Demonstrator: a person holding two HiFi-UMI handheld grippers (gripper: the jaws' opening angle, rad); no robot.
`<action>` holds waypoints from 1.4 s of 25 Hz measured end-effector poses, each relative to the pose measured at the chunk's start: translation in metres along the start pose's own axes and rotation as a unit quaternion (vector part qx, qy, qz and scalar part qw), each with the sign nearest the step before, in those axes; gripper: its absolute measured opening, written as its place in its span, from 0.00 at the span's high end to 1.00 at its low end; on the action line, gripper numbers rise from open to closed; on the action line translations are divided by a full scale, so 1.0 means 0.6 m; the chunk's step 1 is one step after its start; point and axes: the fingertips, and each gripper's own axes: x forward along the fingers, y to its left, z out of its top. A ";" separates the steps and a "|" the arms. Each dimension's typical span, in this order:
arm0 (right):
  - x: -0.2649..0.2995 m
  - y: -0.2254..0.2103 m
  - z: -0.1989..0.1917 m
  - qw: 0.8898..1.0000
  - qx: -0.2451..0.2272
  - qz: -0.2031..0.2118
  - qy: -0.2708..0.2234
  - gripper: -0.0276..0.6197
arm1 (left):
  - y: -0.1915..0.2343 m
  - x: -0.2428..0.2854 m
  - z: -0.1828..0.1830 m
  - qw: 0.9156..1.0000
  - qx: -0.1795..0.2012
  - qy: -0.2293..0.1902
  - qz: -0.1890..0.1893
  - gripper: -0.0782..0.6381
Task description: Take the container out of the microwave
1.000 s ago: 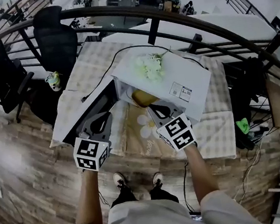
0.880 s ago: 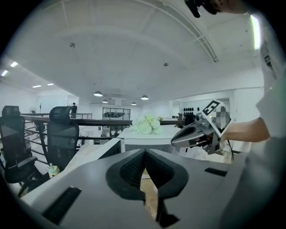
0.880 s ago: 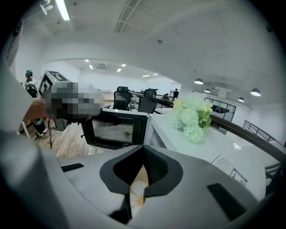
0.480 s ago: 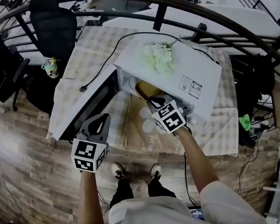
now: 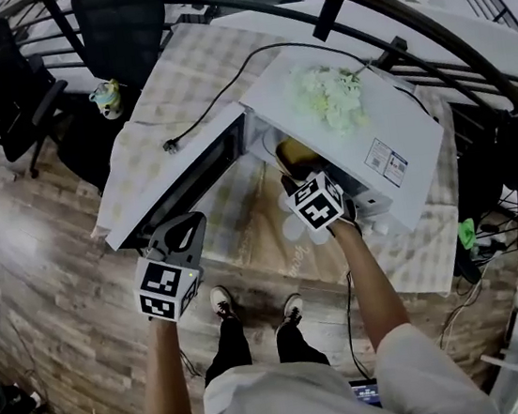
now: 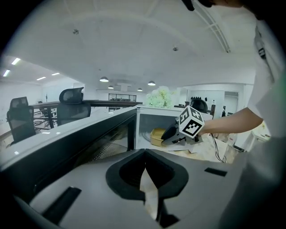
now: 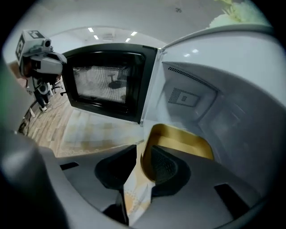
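The white microwave (image 5: 378, 138) stands on the table with its door (image 5: 180, 179) swung open to the left. Inside lies a shallow yellow container (image 5: 298, 155) (image 7: 183, 141), also visible from the left gripper view (image 6: 157, 135). My right gripper (image 5: 296, 185) (image 7: 140, 154) reaches into the cavity. One jaw is outside and one inside the container's near wall, shut on its rim. My left gripper (image 5: 183, 232) (image 6: 144, 154) hangs in front of the open door, shut and holding nothing.
A bunch of pale flowers (image 5: 328, 96) lies on the microwave's top. A black power cord (image 5: 224, 87) runs across the checked tablecloth (image 5: 176, 80). Black office chairs (image 5: 122, 25) stand behind the table, beside a dark curved railing (image 5: 464, 42).
My right gripper has moved forward from the table's front edge into the microwave and now straddles the container's rim. The left gripper has stayed near the door.
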 end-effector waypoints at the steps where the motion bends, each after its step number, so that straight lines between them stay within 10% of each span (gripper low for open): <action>1: 0.007 0.000 -0.002 1.000 -0.006 -0.001 0.007 0.78 | 0.003 -0.001 -0.004 1.000 -0.001 0.002 0.001 0.87; 35: -0.108 0.169 0.043 0.998 -0.061 0.016 0.003 0.91 | -0.032 -0.130 0.000 0.999 -0.004 -0.034 0.005 0.87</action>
